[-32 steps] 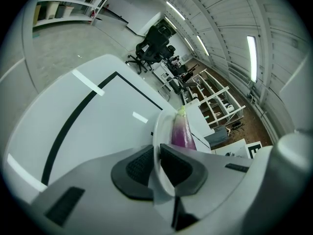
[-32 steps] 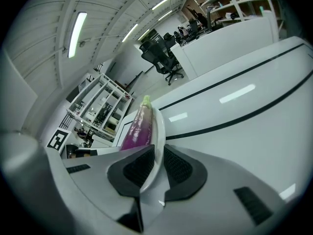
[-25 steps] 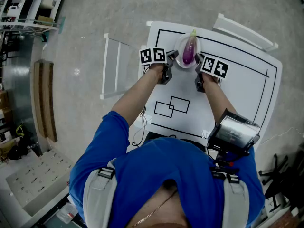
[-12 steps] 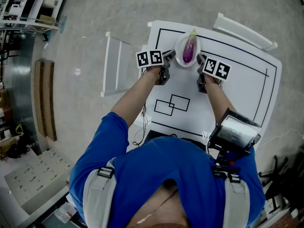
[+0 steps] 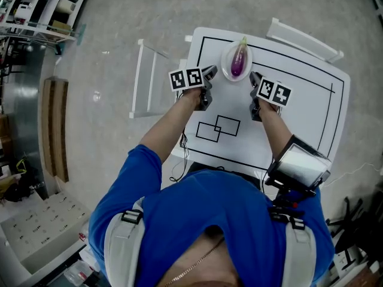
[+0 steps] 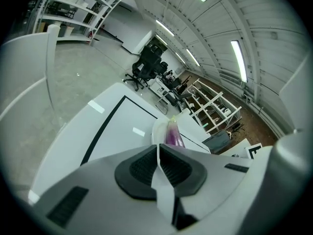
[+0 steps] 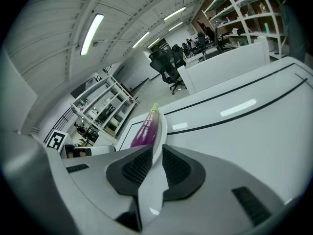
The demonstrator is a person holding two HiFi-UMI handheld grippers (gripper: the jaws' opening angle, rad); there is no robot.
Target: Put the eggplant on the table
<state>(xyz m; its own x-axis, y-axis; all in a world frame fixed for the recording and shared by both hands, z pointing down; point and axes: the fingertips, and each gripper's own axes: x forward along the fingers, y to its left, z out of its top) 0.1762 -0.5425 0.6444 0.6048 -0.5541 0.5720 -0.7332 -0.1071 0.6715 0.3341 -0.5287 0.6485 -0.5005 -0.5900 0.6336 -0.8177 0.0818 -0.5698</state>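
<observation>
A purple eggplant [image 5: 238, 61] with a green stem lies on a small white plate [image 5: 228, 69] at the far edge of the white table [image 5: 299, 112]. My left gripper [image 5: 210, 72] is at the plate's left rim and my right gripper [image 5: 254, 76] at its right rim. In the left gripper view the pads [image 6: 142, 168] are shut on the plate's thin white rim [image 6: 160, 177], with the eggplant [image 6: 173, 135] just beyond. The right gripper view shows the same: its gripper [image 7: 155, 155] is shut on the rim [image 7: 155, 173], beside the eggplant [image 7: 146, 129]. Whether the plate is raised I cannot tell.
Black lines frame the tabletop, and two overlapping black rectangles [image 5: 217, 130] are drawn near its front. A white rack [image 5: 146, 79] stands left of the table and a white bench [image 5: 302, 37] behind it. Shelving [image 5: 36, 11] fills the far left corner.
Both marker cubes have shifted slightly toward the person. The plate and eggplant stay at the same spot on the table.
</observation>
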